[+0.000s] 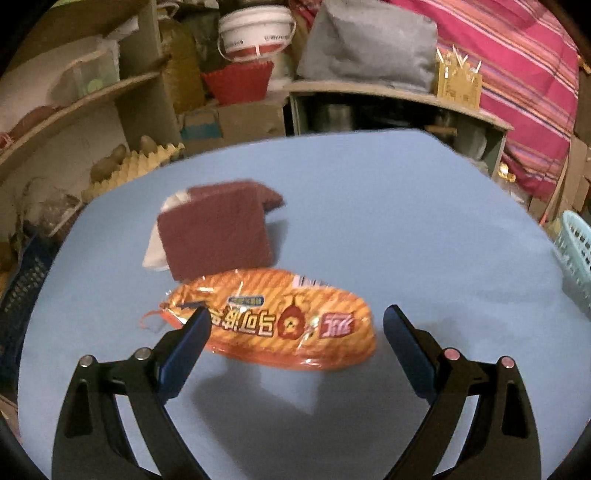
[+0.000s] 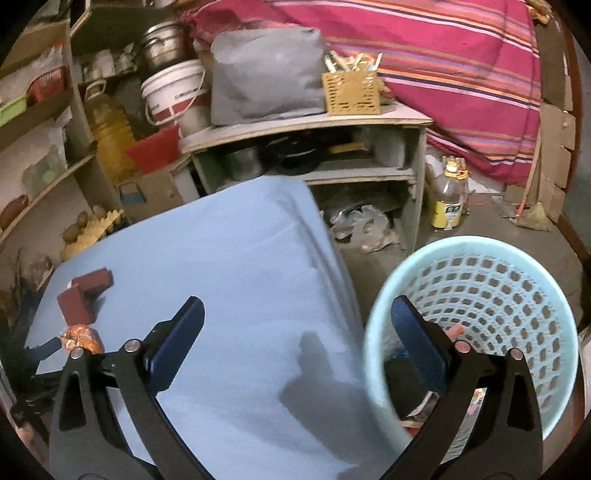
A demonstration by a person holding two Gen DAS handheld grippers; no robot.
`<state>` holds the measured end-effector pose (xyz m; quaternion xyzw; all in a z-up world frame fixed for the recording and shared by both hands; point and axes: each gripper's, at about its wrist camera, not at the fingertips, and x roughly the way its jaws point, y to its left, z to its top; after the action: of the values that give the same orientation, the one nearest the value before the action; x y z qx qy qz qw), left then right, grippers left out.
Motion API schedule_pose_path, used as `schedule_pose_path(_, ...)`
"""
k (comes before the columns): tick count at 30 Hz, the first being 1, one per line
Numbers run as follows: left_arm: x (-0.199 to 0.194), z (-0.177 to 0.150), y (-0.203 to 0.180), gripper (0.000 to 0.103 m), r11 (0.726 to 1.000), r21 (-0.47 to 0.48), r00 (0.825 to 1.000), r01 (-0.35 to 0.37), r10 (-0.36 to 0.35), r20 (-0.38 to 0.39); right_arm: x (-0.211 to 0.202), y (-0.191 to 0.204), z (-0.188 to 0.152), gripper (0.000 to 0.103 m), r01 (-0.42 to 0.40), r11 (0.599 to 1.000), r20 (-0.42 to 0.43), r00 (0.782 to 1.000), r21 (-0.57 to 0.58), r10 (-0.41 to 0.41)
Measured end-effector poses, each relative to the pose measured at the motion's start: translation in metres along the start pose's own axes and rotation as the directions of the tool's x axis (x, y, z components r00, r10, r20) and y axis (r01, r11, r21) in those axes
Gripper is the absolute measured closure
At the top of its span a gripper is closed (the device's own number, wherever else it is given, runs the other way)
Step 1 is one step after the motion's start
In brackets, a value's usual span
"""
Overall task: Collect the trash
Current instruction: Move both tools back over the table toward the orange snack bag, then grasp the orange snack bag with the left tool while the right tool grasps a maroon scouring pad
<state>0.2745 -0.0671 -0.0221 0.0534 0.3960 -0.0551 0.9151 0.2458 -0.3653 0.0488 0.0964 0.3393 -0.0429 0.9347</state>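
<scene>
An orange snack bag (image 1: 273, 317) lies on the blue table (image 1: 406, 221), right in front of my left gripper (image 1: 297, 314). The gripper hovers open, its blue pads apart on either side of the bag and not touching it. Behind the bag stands a dark red box (image 1: 218, 229) with white paper under it. My right gripper (image 2: 298, 302) is open and holds nothing. It hangs over the table's right edge (image 2: 332, 258), its right finger in front of the pale blue basket (image 2: 480, 314), which has some scraps at its bottom. In the right wrist view the snack bag (image 2: 79, 338) and red box (image 2: 79, 299) appear far left.
The basket (image 1: 576, 251) stands on the floor at the table's right side. Behind the table are shelves, a white bucket (image 1: 255, 33), a grey bag (image 2: 266, 74), a low cabinet (image 2: 306, 129) and a striped blanket (image 2: 443, 74). An oil bottle (image 2: 448, 199) stands on the floor.
</scene>
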Motion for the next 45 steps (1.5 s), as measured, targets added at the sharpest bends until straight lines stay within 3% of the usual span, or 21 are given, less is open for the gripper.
schedule_pose_path(6,0.012,0.002,0.010,0.012,0.995,-0.056,0.995,0.079,-0.083,-0.064,0.015,0.024,-0.001,0.005,-0.007,0.999,-0.022,1.000,-0.037,0.006)
schedule_pose_path(8,0.014,0.003,0.013,0.027,0.991,-0.077,0.991,0.108,-0.114,-0.076,0.019,0.027,-0.002,0.005,-0.020,0.999,-0.031,0.999,-0.032,0.019)
schedule_pose_path(9,0.015,0.005,0.013,0.029,0.992,-0.075,0.992,0.102,-0.107,-0.071,0.021,0.029,-0.002,0.005,-0.028,0.999,-0.035,0.999,-0.028,0.027)
schedule_pose_path(11,0.013,0.005,0.013,0.048,0.993,-0.069,0.992,0.101,-0.105,-0.063,0.025,0.034,-0.002,0.005,-0.038,0.999,-0.040,0.999,-0.025,0.037)
schedule_pose_path(13,0.012,0.005,0.015,0.054,0.993,-0.069,0.993,0.093,-0.098,-0.060,0.027,0.040,-0.002,0.005,-0.047,0.998,-0.043,0.998,-0.029,0.046)
schedule_pose_path(19,0.010,0.004,0.035,0.089,0.988,-0.107,0.992,0.110,-0.115,-0.046,0.030,0.060,-0.006,0.005,-0.070,0.996,-0.048,0.997,-0.063,0.067)
schedule_pose_path(28,-0.018,-0.011,0.084,0.092,0.990,-0.132,0.999,0.054,-0.054,0.010,0.036,0.116,-0.020,0.005,-0.110,0.981,-0.058,0.993,-0.159,0.102)
schedule_pose_path(39,-0.039,-0.016,0.183,0.092,0.970,-0.243,0.998,-0.027,0.041,0.054,0.055,0.228,-0.049,0.004,-0.158,0.937,-0.073,0.987,-0.311,0.142)
schedule_pose_path(45,-0.044,-0.015,0.214,0.092,0.962,-0.262,0.993,-0.071,0.094,0.075,0.067,0.278,-0.058,0.004,-0.147,0.923,-0.077,0.989,-0.355,0.128)
